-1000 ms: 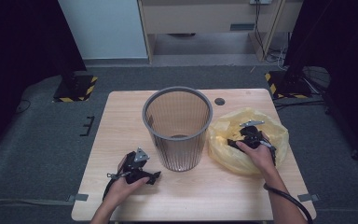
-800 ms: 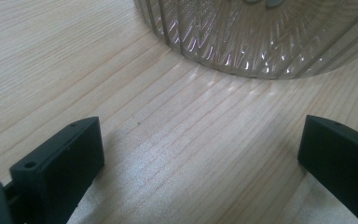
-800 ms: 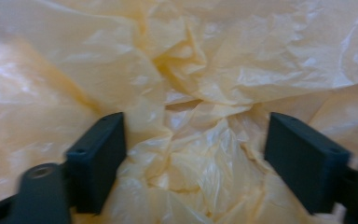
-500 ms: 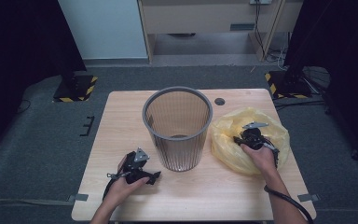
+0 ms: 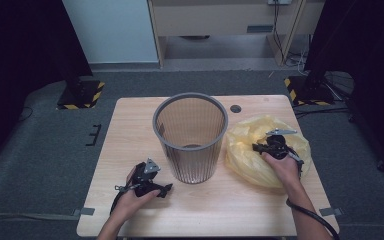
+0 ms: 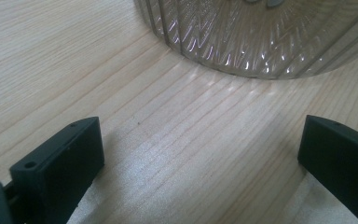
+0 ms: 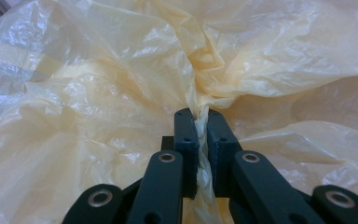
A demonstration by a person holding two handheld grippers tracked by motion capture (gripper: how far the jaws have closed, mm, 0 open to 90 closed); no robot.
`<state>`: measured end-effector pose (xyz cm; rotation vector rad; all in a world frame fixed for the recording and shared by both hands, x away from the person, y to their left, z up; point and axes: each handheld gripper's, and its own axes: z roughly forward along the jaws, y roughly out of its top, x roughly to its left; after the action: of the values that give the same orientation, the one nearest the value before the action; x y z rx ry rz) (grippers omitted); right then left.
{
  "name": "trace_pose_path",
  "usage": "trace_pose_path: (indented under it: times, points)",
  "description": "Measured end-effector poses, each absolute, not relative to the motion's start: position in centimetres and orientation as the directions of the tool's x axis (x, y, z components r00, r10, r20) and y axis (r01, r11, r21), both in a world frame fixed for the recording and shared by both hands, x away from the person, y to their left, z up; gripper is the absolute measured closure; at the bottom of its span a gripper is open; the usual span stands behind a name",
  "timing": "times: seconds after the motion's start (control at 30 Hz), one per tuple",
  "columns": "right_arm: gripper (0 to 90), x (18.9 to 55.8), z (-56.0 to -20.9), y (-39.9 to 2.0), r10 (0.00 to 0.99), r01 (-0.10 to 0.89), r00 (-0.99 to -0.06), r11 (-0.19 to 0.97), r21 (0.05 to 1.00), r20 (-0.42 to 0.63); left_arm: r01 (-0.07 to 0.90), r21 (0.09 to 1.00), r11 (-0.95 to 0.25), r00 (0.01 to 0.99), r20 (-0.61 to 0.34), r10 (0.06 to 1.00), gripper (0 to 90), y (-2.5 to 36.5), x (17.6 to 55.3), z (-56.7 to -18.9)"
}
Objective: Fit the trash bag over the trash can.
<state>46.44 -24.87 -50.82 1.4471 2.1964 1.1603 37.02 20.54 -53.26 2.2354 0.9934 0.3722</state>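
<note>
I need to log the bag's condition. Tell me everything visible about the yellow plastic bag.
The yellow plastic bag is thin, translucent, glossy film, heavily crumpled into a loose heap. It lies on the wooden table on its right side, beside the ribbed bin. The right gripper is shut on a gathered fold of it, with film bunched between the jaws. Whether it holds anything cannot be told.

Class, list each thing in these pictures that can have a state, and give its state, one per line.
Bin: upright on the table, nothing seen inside.
Bag: crumpled beside the bin, a fold pinched.
Left gripper: open, low over bare table.
Right gripper: shut on the bag.
</note>
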Motion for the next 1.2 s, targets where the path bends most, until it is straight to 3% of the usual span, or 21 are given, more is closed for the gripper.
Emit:
trace_pose_path:
  times: [1.2]
  points:
    - [86.2, 41.6, -42.9, -27.0, 0.716, 0.574, -0.577, 0.013, 0.819, 0.393, 0.55, 0.671, -0.497, 0.674, -0.005, 0.739, 0.0, 20.5, 37.1, -53.3]
